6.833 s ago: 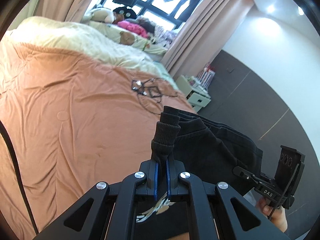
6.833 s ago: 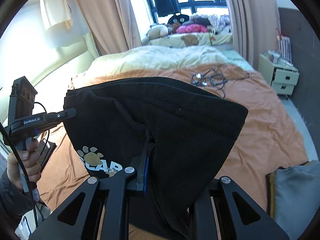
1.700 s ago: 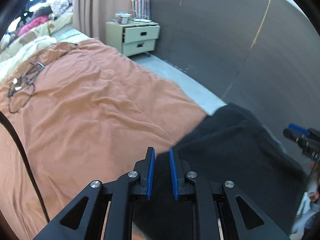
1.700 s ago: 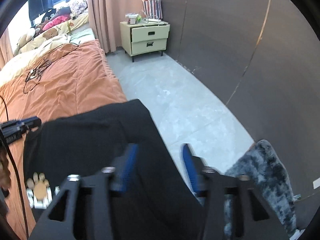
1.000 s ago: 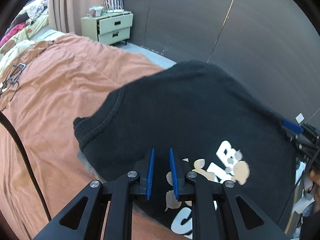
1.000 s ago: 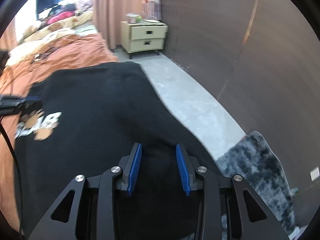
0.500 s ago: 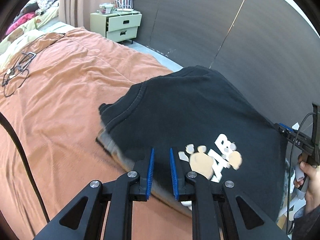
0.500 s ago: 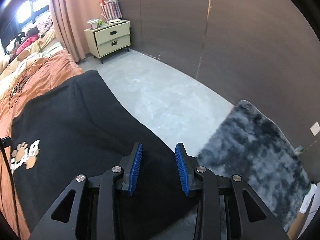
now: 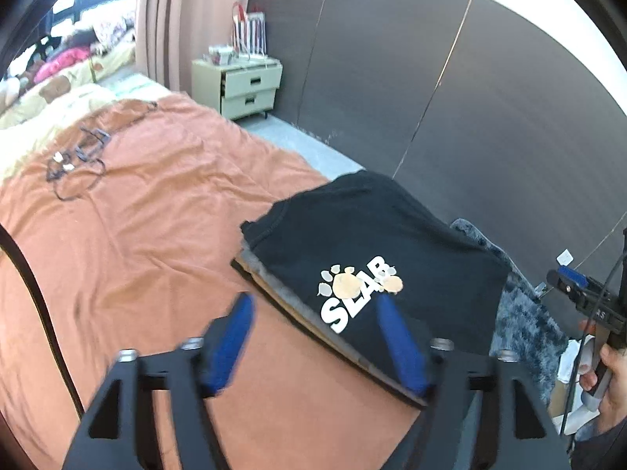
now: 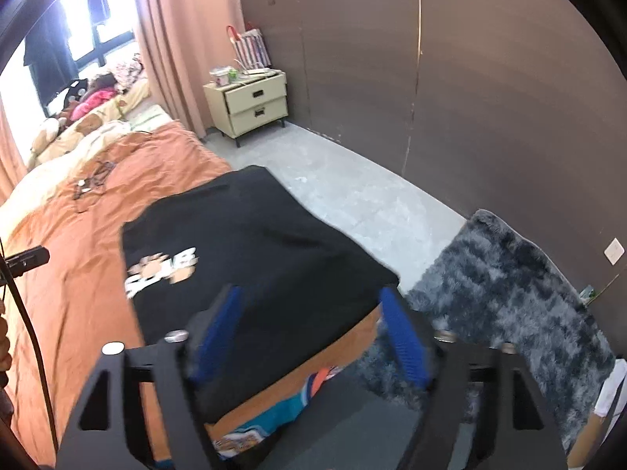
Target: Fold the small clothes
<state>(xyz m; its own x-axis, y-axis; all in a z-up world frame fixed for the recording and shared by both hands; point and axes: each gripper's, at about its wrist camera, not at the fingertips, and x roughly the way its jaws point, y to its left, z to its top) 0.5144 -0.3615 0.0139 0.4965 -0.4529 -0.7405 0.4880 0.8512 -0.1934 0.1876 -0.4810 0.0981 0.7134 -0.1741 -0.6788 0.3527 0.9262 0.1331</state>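
Left wrist view: your left gripper blurred, jaws opening, nothing between them. Folded black shirt lies on bed corner atop grey garment, mostly hidden. Your right hand cut off at frame edge.

Right wrist view: your right gripper blurred, jaws opening, empty above shirt. Shirt print smeared. Grey rug on floor, nightstand against dark wall.

Folded shirt on clothes stack at bed corner; nightstand behind, rug right on floor.

Black shirt (white lettering, tan paws), orange bedspread.
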